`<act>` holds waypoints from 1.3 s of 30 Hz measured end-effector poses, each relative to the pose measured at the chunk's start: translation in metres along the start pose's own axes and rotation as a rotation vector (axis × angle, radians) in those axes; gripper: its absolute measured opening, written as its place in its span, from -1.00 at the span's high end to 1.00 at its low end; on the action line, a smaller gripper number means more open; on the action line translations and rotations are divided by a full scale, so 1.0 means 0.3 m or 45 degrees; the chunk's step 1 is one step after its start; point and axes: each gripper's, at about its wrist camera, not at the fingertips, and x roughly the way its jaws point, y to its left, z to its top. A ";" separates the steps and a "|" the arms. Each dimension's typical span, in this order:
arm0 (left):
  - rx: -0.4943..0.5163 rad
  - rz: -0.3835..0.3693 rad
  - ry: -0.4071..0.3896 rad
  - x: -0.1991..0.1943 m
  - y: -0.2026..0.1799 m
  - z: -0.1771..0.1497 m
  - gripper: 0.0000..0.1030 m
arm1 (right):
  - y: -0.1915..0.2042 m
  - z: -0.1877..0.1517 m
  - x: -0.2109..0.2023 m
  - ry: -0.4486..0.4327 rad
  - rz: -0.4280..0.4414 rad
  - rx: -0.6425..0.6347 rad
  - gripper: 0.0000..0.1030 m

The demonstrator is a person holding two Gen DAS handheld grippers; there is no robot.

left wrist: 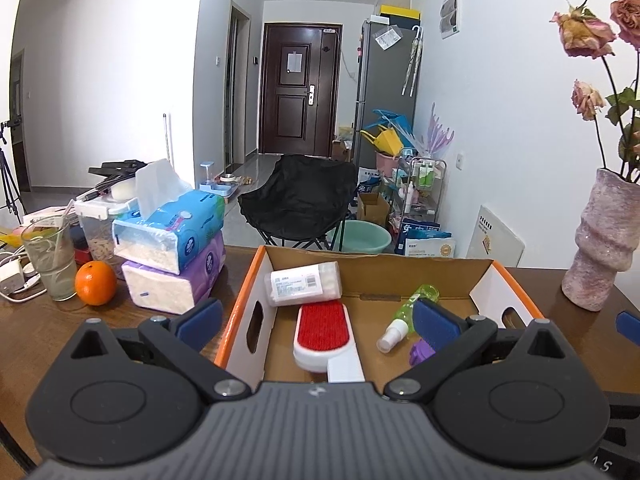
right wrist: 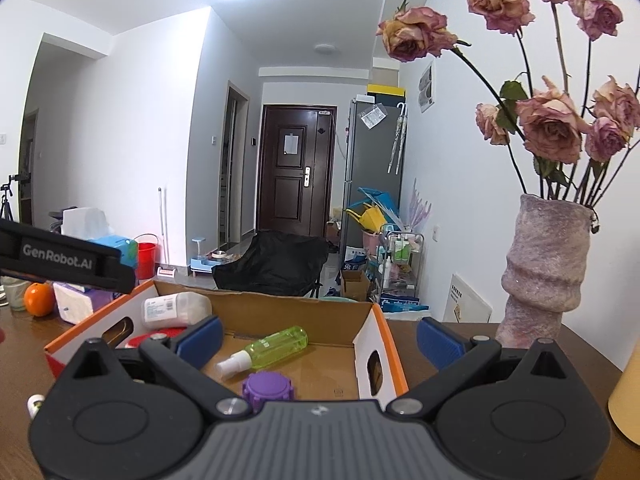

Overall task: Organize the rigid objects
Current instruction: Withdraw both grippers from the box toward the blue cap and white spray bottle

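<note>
An orange-rimmed cardboard box (left wrist: 244, 292) (right wrist: 386, 344) stands on the brown table. Inside lie a white cylindrical container (left wrist: 302, 283) (right wrist: 174, 309), a red-and-white lint brush (left wrist: 322, 336), a green spray bottle (left wrist: 406, 314) (right wrist: 266, 347) and a purple round object (left wrist: 420, 350) (right wrist: 268, 387). My left gripper (left wrist: 318, 320) is open above the box's near side, with nothing between its blue pads (left wrist: 200, 318). My right gripper (right wrist: 320, 338) is also open over the box's right wall, holding nothing. The left gripper's black body (right wrist: 64, 258) shows at the left of the right wrist view.
Left of the box sit stacked tissue packs (left wrist: 176, 248), an orange (left wrist: 95, 283) and a glass (left wrist: 50, 262). A pink vase with dried roses (left wrist: 600, 240) (right wrist: 544, 264) stands at the right. A yellowish object (right wrist: 626, 396) is at the right edge. A black chair (left wrist: 300, 196) is beyond the table.
</note>
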 end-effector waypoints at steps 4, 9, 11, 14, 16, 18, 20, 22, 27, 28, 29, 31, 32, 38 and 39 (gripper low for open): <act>-0.002 -0.006 -0.001 -0.044 0.012 -0.020 -1.00 | -0.005 -0.015 -0.045 0.005 -0.010 0.010 -1.00; -0.006 -0.002 -0.010 -0.104 0.026 -0.052 -1.00 | -0.008 -0.036 -0.102 0.010 -0.036 0.018 -1.00; -0.007 0.001 -0.019 -0.133 0.030 -0.068 -1.00 | -0.011 -0.046 -0.126 0.016 -0.042 0.022 -1.00; -0.004 -0.002 -0.018 -0.169 0.037 -0.089 -1.00 | -0.013 -0.057 -0.164 0.019 -0.049 0.026 -1.00; 0.000 -0.003 -0.019 -0.192 0.041 -0.103 -1.00 | -0.016 -0.065 -0.192 0.015 -0.059 0.028 -1.00; 0.006 -0.004 -0.021 -0.215 0.043 -0.117 -1.00 | -0.019 -0.071 -0.216 0.015 -0.065 0.033 -1.00; 0.007 -0.004 -0.019 -0.235 0.045 -0.131 -1.00 | -0.023 -0.083 -0.243 0.015 -0.067 0.040 -1.00; 0.003 -0.011 -0.022 -0.255 0.051 -0.144 -1.00 | -0.030 -0.095 -0.267 0.022 -0.070 0.050 -1.00; 0.016 -0.009 -0.006 -0.294 0.050 -0.178 -1.00 | -0.052 -0.126 -0.317 0.050 -0.091 0.073 -1.00; 0.018 -0.013 0.000 -0.300 0.049 -0.186 -1.00 | -0.058 -0.131 -0.324 0.056 -0.096 0.079 -1.00; 0.020 -0.017 0.003 -0.306 0.048 -0.193 -1.00 | -0.064 -0.138 -0.332 0.063 -0.100 0.085 -1.00; 0.024 -0.021 0.007 -0.319 0.048 -0.211 -1.00 | -0.076 -0.153 -0.347 0.073 -0.105 0.095 -1.00; 0.025 -0.022 0.009 -0.325 0.050 -0.221 -1.00 | -0.081 -0.161 -0.353 0.080 -0.107 0.101 -1.00; 0.019 -0.001 0.051 -0.336 0.068 -0.275 -1.00 | -0.108 -0.217 -0.375 0.157 -0.090 0.098 -1.00; 0.019 0.000 0.057 -0.337 0.072 -0.283 -1.00 | -0.108 -0.225 -0.375 0.174 -0.092 0.092 -1.00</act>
